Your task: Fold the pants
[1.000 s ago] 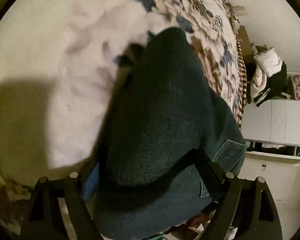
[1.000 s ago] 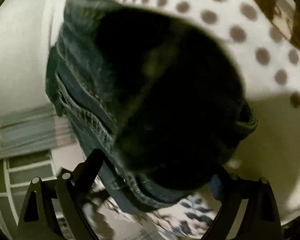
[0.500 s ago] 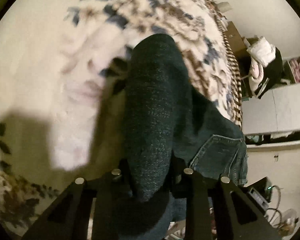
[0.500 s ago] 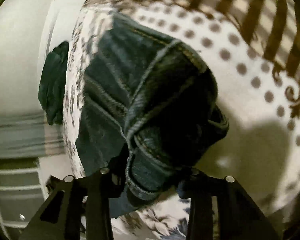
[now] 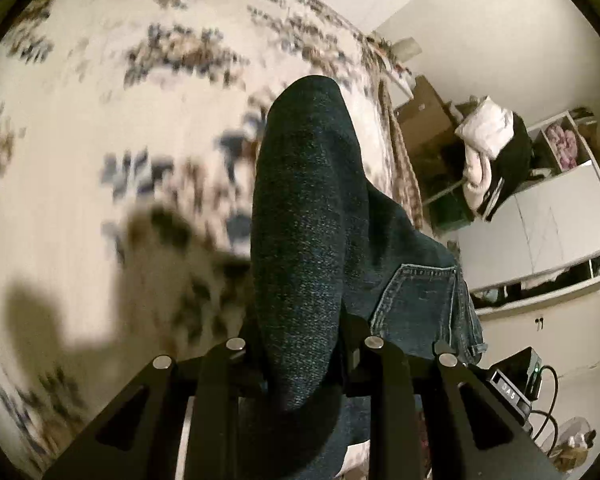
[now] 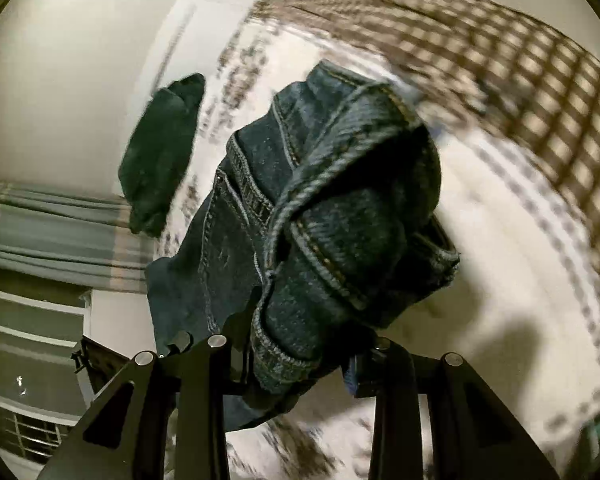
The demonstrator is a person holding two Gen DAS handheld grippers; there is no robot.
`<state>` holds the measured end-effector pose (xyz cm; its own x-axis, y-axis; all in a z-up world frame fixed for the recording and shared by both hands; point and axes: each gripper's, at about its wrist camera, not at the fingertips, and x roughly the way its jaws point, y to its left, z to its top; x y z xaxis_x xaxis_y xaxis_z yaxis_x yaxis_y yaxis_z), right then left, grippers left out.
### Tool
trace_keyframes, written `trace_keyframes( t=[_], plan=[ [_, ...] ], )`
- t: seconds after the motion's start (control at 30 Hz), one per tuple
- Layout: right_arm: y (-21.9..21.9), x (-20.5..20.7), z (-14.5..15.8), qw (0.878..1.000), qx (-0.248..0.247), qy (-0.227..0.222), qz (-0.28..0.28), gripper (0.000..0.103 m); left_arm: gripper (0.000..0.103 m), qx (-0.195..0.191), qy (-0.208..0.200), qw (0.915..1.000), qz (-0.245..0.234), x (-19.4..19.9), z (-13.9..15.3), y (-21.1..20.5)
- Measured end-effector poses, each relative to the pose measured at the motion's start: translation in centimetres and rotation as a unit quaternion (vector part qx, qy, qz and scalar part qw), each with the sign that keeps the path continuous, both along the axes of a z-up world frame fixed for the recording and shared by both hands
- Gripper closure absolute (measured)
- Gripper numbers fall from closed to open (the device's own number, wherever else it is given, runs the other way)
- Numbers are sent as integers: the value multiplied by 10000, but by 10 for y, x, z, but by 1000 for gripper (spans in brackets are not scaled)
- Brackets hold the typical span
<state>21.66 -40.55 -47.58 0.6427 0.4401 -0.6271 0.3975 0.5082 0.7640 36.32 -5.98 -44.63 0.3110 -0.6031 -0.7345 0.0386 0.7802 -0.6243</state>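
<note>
The pants are dark blue jeans. In the left wrist view my left gripper (image 5: 302, 354) is shut on a thick fold of the jeans (image 5: 308, 216), which hangs out in front of it above the floral bedspread (image 5: 100, 120); a back pocket (image 5: 416, 296) shows to the right. In the right wrist view my right gripper (image 6: 296, 354) is shut on the bunched waistband end of the jeans (image 6: 340, 216), lifted above the bed. The fingertips of both grippers are hidden by denim.
A dark green garment (image 6: 160, 152) lies at the far side of the bed. A checked blanket (image 6: 500, 60) covers the bed's edge. White cabinets (image 5: 540, 220), a pile of clothes (image 5: 488, 148) and a black device with cables (image 5: 516, 384) stand beside the bed.
Both grippers went from open around the jeans to shut on them. Both have risen with the jeans, and the bed now looks farther away.
</note>
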Motion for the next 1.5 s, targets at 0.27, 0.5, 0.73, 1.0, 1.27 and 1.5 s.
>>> trace_keyframes(
  t=[0.27,0.5,0.73,1.0,1.27,1.5],
  plan=[
    [53,145,-26,9994,39,-302,-147,69,83,256,-138,9996,-48,140,-29,50],
    [87,232,-100,9997,86,-135,-183,69,81,478,200,9983,-250,232,-101,79],
    [96,256,-131,9958,-248,693,537,27,44,1713,441,9832,-447,228,-115,70],
    [145,258,-46,9163,-3555,1086,1493,1,28,2836,39,9582,-370,189,-77,45],
    [146,235,53,8880,-4327,963,1220,1,23,2975,-202,9541,-267,154,-4,24],
    [141,171,167,8896,-4375,705,1103,1,17,3043,-711,9499,-44,97,111,15]
  ],
)
